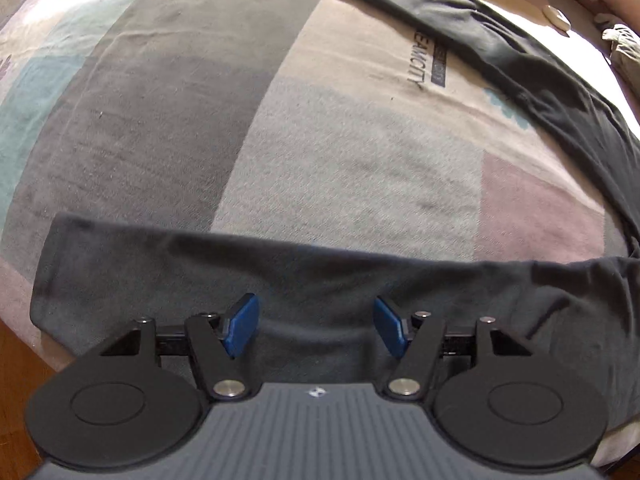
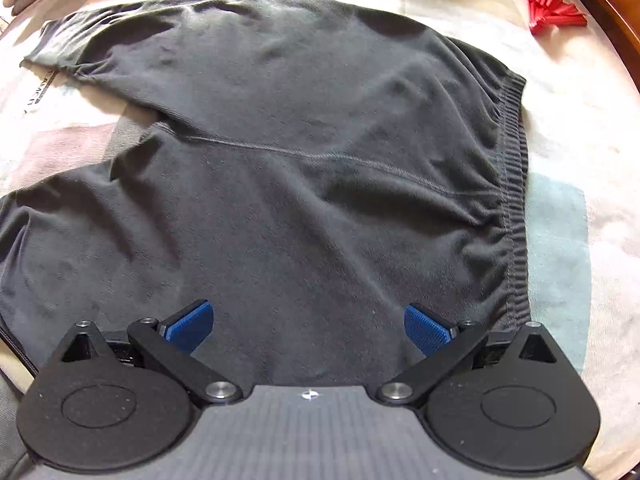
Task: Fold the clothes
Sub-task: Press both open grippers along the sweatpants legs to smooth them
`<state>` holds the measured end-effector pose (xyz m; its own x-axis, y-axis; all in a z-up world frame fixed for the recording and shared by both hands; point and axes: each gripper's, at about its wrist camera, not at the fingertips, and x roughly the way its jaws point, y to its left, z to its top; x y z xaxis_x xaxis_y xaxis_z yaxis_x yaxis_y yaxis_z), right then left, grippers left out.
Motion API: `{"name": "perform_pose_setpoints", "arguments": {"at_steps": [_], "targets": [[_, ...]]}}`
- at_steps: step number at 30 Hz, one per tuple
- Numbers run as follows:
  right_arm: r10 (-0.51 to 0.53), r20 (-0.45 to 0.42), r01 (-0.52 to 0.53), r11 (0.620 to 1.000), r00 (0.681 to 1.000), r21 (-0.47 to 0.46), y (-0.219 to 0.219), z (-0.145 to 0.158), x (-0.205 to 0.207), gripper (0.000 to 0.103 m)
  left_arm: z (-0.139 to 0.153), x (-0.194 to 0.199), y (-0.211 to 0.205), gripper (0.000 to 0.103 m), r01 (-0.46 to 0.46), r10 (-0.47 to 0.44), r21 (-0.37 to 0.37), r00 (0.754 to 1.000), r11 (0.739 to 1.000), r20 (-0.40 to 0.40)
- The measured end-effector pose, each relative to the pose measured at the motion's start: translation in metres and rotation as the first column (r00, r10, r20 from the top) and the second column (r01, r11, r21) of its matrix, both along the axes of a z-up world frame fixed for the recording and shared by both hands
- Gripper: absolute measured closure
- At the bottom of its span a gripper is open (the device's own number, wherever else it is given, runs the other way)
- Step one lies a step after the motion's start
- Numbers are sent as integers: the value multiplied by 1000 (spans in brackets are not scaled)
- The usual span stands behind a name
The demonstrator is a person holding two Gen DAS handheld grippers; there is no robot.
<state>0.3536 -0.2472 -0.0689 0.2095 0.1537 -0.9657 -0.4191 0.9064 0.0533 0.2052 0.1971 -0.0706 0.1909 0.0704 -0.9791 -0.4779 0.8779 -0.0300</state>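
Observation:
A pair of dark grey trousers [image 2: 288, 168] lies spread flat on the bed, its ribbed elastic waistband [image 2: 514, 184] at the right and both legs running off to the left. My right gripper [image 2: 308, 330] hovers open over the seat of the trousers near the waistband, nothing between its blue pads. In the left wrist view one trouser leg [image 1: 280, 280] lies across the bottom, its cuff end at the left. The other leg [image 1: 500, 52] stretches diagonally across the upper right. My left gripper [image 1: 316, 326] is open just above the near leg, holding nothing.
A patchwork bedsheet [image 1: 304, 140] in grey, pink and teal blocks with printed lettering covers the bed. A red folded fan-like object [image 2: 554, 4] lies at the far right. A wooden bed edge [image 2: 616, 20] runs behind it. Wooden floor [image 1: 16, 360] shows at the lower left.

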Motion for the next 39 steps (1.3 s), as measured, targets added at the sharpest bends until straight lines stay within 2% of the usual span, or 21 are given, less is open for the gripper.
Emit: {"name": "perform_pose_setpoints", "arguments": {"at_steps": [4,6,8,11,14,19,21,24,25,28,32,35,39], "targets": [[57,1,-57,998,998,-6,30,2,2,0,-5,-16,-2,35,98,-98,3,993,995,68],[94,1,-94,996,996,-14,46,3,1,0,-3,-23,5,35,104,-105,7,991,995,82],[133,0,-133,991,991,-23,59,7,0,0,-2,-35,21,35,57,-59,33,996,998,62],[188,5,-188,981,982,-39,80,11,1,0,1,-57,53,36,-69,67,47,997,997,46],[275,17,-275,961,961,-31,105,14,-3,0,8,-61,69,36,-95,90,71,993,993,77],[456,51,-457,889,889,21,158,8,-29,0,-7,-49,76,35,-61,52,90,994,994,99],[532,75,-534,846,844,10,172,1,-43,0,-11,-50,75,29,-53,42,98,993,994,111],[646,88,-642,764,758,-70,181,-18,-64,0,-13,-52,75,27,-32,20,104,993,994,119],[663,105,-660,748,741,-62,175,-21,-66,0,-13,-53,76,27,-24,12,103,993,994,117],[651,104,-652,757,752,-32,154,-21,-56,0,-13,-53,78,26,0,-10,99,995,995,104],[641,50,-635,766,766,-98,151,-17,-48,0,-11,-49,78,25,-7,-2,94,996,996,93],[706,86,-704,708,703,-57,165,-4,-58,2,-4,-46,74,29,-24,15,88,995,996,98],[796,111,-800,600,595,-14,184,-9,-66,3,0,-45,56,29,70,-82,116,992,991,100]]}}
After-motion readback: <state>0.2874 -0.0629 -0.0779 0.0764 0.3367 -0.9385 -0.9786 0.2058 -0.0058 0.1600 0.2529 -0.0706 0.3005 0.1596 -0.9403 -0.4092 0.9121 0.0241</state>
